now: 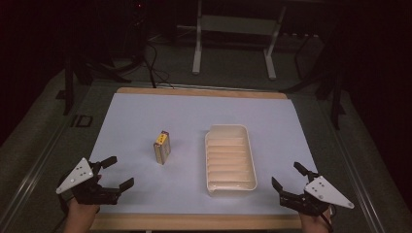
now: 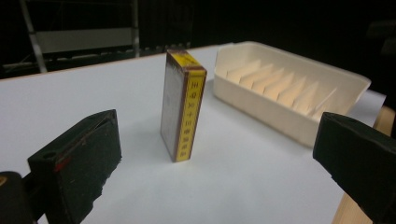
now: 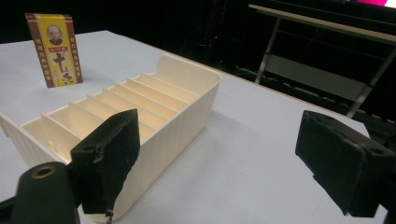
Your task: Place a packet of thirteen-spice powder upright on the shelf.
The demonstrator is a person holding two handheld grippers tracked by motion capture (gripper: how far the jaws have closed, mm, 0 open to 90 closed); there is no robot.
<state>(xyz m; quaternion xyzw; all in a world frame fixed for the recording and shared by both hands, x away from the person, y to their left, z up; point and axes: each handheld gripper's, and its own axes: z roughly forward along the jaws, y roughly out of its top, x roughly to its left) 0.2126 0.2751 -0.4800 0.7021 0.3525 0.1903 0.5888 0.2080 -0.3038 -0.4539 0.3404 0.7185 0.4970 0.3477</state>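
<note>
Large "十" char. on yellow box front; rest illegible.

The room is dark, its far part almost black. A white sheet covers the table, whose wooden edge shows along the top and bottom of the frame's middle. Grey floor surrounds it. A pale metal stand sits at upper centre, cables trailing upper left.

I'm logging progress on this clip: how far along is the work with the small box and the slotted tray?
Nothing looks done: the yellow box stands upright on the white mat, apart from the cream tray, whose slots hold nothing. Nothing is in hand: the left gripper and right gripper are open near the table's front edge. Probably left: grasping the box and moving it to the tray.
</note>
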